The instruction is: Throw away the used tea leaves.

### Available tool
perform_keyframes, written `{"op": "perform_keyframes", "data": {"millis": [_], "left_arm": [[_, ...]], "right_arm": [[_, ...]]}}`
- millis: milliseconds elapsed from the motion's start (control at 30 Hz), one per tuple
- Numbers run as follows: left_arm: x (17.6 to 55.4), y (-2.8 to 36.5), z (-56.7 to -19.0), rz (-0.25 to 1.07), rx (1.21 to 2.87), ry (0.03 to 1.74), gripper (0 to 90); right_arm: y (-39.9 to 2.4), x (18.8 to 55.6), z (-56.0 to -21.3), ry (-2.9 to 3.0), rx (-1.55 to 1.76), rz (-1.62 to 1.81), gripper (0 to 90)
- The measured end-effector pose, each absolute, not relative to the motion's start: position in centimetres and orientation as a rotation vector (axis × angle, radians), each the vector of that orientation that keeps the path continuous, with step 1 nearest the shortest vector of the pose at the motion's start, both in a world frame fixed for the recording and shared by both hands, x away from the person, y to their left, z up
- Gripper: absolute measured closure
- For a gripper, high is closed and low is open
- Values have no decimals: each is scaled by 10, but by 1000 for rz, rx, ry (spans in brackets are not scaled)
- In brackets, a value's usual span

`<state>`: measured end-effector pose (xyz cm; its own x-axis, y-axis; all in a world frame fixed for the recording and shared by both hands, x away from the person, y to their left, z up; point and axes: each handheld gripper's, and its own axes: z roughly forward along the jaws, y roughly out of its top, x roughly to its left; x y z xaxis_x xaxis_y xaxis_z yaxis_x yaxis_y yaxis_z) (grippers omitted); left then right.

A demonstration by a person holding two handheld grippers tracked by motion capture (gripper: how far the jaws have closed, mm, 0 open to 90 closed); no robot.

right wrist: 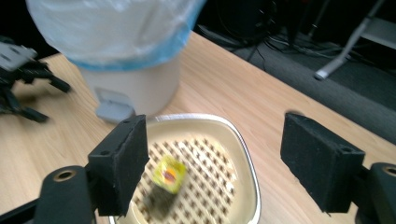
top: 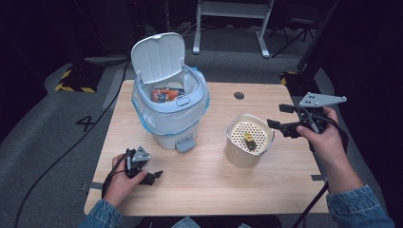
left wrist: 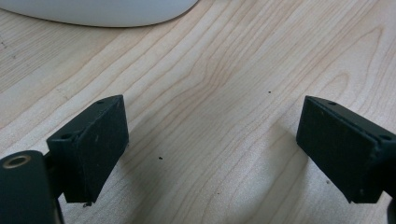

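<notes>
1. In the basket (top: 249,140), just right of the bin (top: 167,107) on the tabletop (top: 204,183): small yellow packet (top: 248,138) not yet picked.
2. Bin lid up, wrappers already inside.
3. R gripper (top: 280,116) by basket rim, jaws apart, empty.
4. L gripper (top: 153,176) released, resting in front of bin.
5. Left: grab packet, drop in bin.

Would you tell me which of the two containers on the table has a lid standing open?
The white pedal bin, lined with a blue-edged bag, has its lid tipped up. The cream perforated basket beside it has no lid.
</notes>
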<state>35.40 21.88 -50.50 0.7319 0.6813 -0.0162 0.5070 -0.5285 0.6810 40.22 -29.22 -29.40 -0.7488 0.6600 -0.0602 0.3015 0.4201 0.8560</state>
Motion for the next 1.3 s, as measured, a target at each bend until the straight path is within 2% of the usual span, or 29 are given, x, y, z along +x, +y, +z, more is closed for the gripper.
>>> {"op": "perform_keyframes", "data": {"millis": [400, 733, 1300], "left_arm": [[354, 219, -505, 328, 2245, 898, 96], [354, 219, -505, 331, 2247, 896, 97], [353, 218, -505, 331, 2244, 899, 97]], "right_arm": [[-330, 387, -349, 2289, 926, 1136, 254], [-357, 377, -401, 2260, 1052, 1182, 250], [-367, 371, -467, 2308, 1138, 1079, 211]]}}
